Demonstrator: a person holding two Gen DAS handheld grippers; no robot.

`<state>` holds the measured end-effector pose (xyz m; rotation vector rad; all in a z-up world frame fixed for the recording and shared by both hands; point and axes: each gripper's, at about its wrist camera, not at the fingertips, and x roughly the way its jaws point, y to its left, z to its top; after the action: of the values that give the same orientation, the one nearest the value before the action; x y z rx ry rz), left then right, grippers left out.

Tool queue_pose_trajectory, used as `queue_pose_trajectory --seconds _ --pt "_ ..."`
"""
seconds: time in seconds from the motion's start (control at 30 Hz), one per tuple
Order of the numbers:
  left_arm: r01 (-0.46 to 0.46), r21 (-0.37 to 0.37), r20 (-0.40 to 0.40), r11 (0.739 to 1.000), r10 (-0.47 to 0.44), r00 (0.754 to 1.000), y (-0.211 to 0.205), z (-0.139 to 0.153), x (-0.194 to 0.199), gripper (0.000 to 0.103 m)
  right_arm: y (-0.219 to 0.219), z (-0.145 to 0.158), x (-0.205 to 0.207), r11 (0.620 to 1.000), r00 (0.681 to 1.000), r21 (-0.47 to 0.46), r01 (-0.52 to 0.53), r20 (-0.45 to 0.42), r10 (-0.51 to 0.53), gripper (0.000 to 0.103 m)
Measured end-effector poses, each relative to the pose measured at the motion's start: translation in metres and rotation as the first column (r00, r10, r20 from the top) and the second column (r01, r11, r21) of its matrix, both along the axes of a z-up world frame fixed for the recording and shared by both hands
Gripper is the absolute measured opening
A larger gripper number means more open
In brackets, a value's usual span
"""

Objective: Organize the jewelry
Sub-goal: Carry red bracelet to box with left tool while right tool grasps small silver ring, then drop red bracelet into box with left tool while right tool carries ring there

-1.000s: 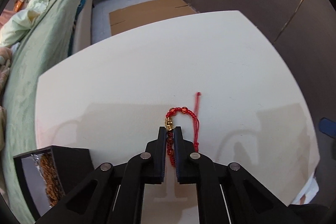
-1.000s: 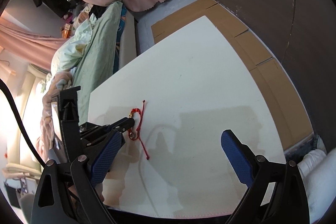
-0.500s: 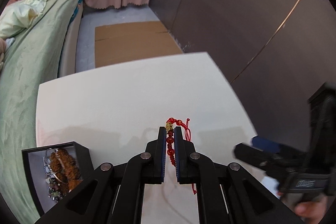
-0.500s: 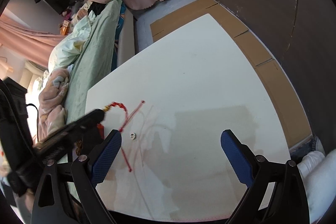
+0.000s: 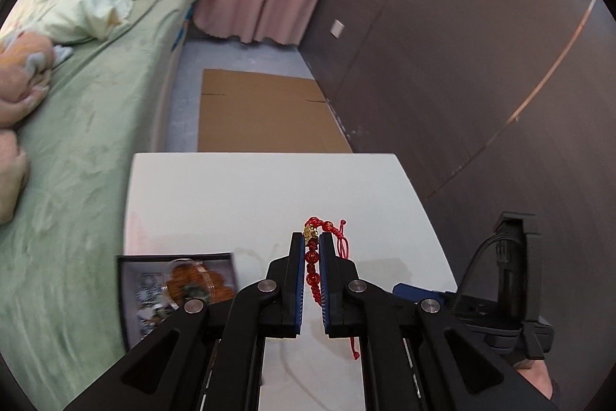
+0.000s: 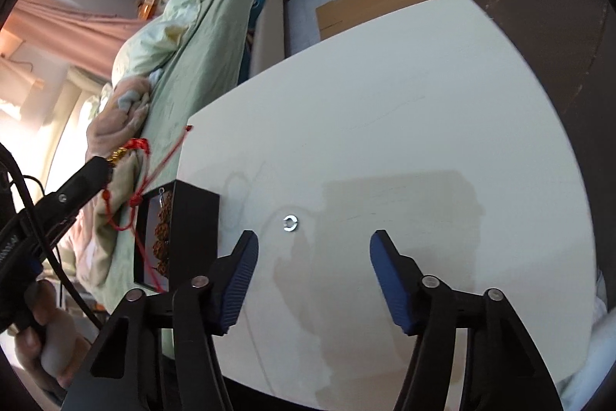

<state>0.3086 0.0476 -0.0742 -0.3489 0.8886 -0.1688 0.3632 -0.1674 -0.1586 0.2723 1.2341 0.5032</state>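
Note:
My left gripper (image 5: 311, 237) is shut on a red beaded bracelet (image 5: 312, 262) with gold beads, held in the air above the white table (image 5: 238, 203); its red cords dangle beside the fingers. In the right wrist view that bracelet (image 6: 133, 151) hangs from the left gripper (image 6: 102, 168) over the black jewelry box (image 6: 194, 214). The same box (image 5: 131, 280) shows several pieces inside. My right gripper (image 6: 312, 249) hovers over the table (image 6: 423, 126), its jaws closing with nothing between them. A small silver ring (image 6: 290, 223) lies on the table just beyond its fingertips.
A bed with green bedding (image 5: 88, 126) runs along the table's left side. Flattened cardboard (image 5: 261, 110) lies on the floor beyond the table, beside a dark wall (image 5: 462, 72). A person's hand (image 6: 38, 345) holds the left gripper's handle.
The left gripper lifted the bracelet off the table and carried it left toward the box. The right gripper's jaws narrowed and it shifted nearer the ring, which now lies bare on the table.

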Motion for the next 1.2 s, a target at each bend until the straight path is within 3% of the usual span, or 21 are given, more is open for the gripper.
queue_pose_trajectory --seconds 0.33,0.6,0.83,1.0,1.07,1.2 --pt "-0.102 -0.013 0.005 0.995 0.102 0.995 0.045 -0.005 -0.018 0.007 0.048 -0.011 0.000 0.990 0.998 -0.131 -0.057 0.010 0.059 0.041" --pt "-0.192 0.005 -0.005 0.981 0.192 0.981 0.077 -0.014 -0.028 0.007 0.070 -0.020 0.004 0.964 0.997 -0.257 -0.068 0.028 0.078 0.038" --pt "-0.205 0.033 -0.016 0.978 0.206 0.978 0.083 -0.021 -0.030 0.007 0.078 -0.024 0.002 0.944 0.996 -0.322 -0.071 0.035 0.087 0.035" --pt "-0.198 0.043 -0.041 0.979 0.200 0.979 0.081 -0.028 -0.029 0.007 0.092 -0.023 -0.003 0.902 0.990 -0.425 -0.083 0.071 0.124 0.028" --pt "-0.207 0.046 -0.043 0.977 0.209 0.977 0.081 -0.029 -0.029 0.007 0.097 -0.022 -0.007 0.882 0.987 -0.462 -0.088 0.082 0.141 0.015" --pt "-0.212 0.045 -0.055 0.976 0.214 0.975 0.080 -0.032 -0.027 0.007 0.101 -0.021 -0.011 0.859 0.979 -0.500 -0.108 0.094 0.178 0.014"
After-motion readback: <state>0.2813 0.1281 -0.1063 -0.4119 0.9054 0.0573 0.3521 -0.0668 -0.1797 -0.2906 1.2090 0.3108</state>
